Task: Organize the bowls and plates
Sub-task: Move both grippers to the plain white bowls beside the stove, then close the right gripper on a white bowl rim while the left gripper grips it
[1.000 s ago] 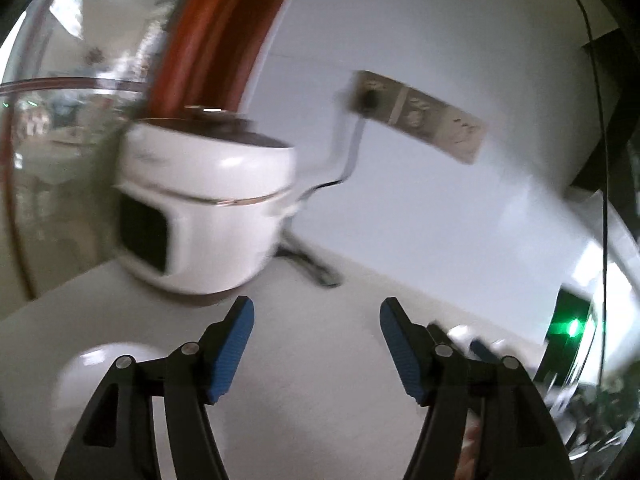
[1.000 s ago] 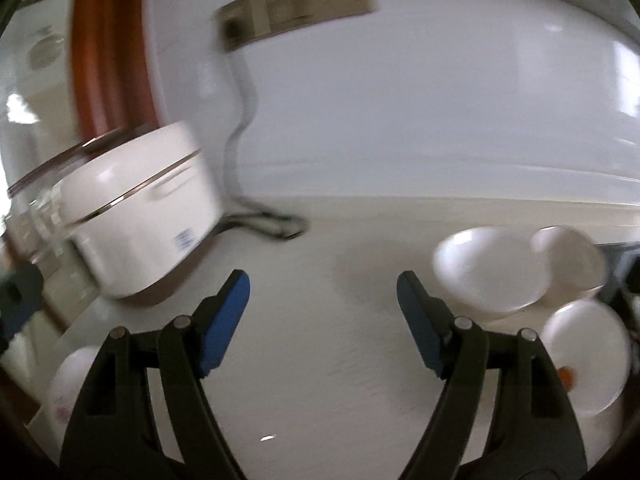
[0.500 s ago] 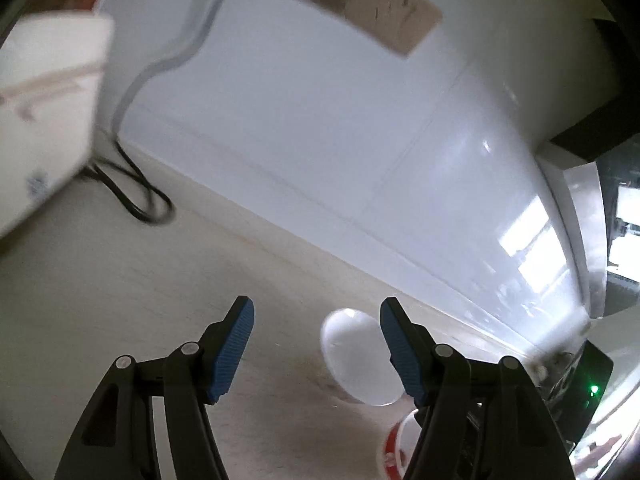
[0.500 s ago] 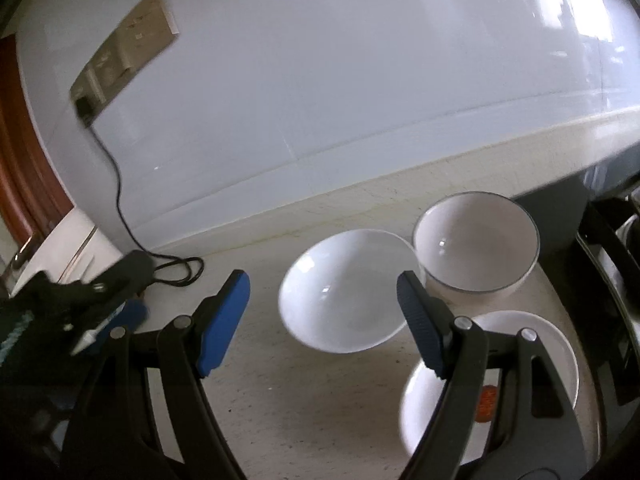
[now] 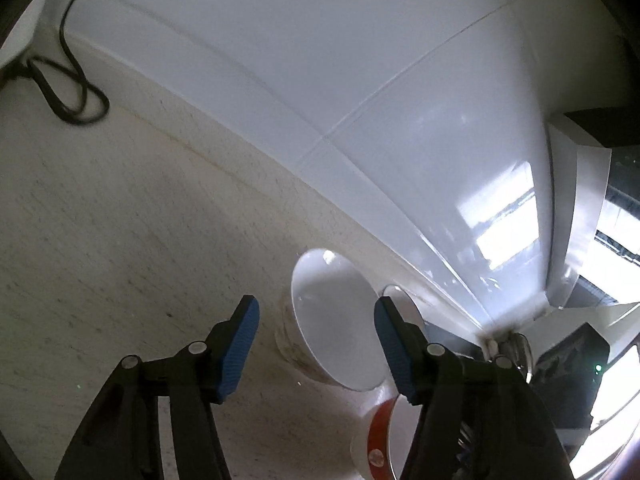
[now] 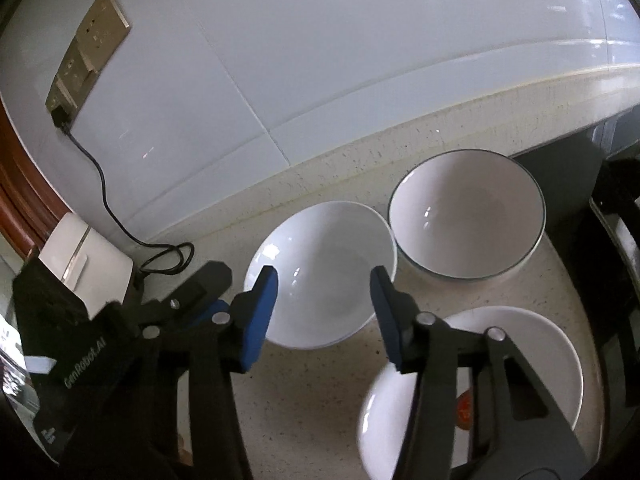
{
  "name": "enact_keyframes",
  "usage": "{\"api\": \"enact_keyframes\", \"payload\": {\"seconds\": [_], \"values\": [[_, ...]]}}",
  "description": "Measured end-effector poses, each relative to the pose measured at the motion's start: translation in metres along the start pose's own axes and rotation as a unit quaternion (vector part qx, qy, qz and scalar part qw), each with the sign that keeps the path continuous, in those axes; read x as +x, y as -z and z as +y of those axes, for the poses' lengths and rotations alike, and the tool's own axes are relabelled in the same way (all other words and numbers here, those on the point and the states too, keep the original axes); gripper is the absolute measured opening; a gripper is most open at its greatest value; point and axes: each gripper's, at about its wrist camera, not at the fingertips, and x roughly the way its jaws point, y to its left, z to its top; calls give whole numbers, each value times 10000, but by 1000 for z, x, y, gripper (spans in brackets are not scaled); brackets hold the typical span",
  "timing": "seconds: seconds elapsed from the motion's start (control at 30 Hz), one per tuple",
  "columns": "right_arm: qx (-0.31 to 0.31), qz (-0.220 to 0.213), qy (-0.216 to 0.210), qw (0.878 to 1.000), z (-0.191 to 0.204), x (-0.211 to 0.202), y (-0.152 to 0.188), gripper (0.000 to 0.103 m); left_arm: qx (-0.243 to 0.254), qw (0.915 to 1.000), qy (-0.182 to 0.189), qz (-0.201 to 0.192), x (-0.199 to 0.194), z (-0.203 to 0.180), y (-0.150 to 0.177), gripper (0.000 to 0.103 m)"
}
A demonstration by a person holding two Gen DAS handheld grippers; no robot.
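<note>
A plain white bowl [image 6: 320, 272] sits on the speckled counter, with a dark-rimmed white bowl [image 6: 466, 212] to its right and a white plate [image 6: 536, 364] with a red mark in front. My right gripper [image 6: 322, 304] hangs open above the plain bowl's near side, holding nothing. The left gripper [image 6: 208, 280] shows at the left of that view. In the left wrist view, my left gripper [image 5: 316, 336] is open just left of the plain bowl [image 5: 332, 336]; the plate [image 5: 384, 440] with its red mark lies below the right finger.
A white appliance [image 6: 84, 264] stands at the left, its black cord [image 6: 160, 252] looped on the counter and plugged into a wall socket [image 6: 86, 52]. A dark stove edge [image 6: 616, 240] borders the counter on the right. White tiled wall [image 5: 320, 60] runs behind.
Both grippers have swung right, away from the white appliance, and come closer to the dishes. The plain bowl now lies right in front of both open grippers.
</note>
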Motion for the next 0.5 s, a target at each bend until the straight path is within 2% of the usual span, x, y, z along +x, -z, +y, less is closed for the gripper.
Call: {"api": "enact_keyframes", "payload": {"seconds": [0.07,0.23,0.5], "values": [[53,24,-32,10000,-4,-2,0,42,59,9999,-107,35,6,-1,1,55],[152,225,-266,9993,-9,2,0,33,-35,9995,-81,294,28,1,3,42],[291,315,-400,9983,-18,-3,-1,23,119,9987,-167,472,44,-3,11,41]]}}
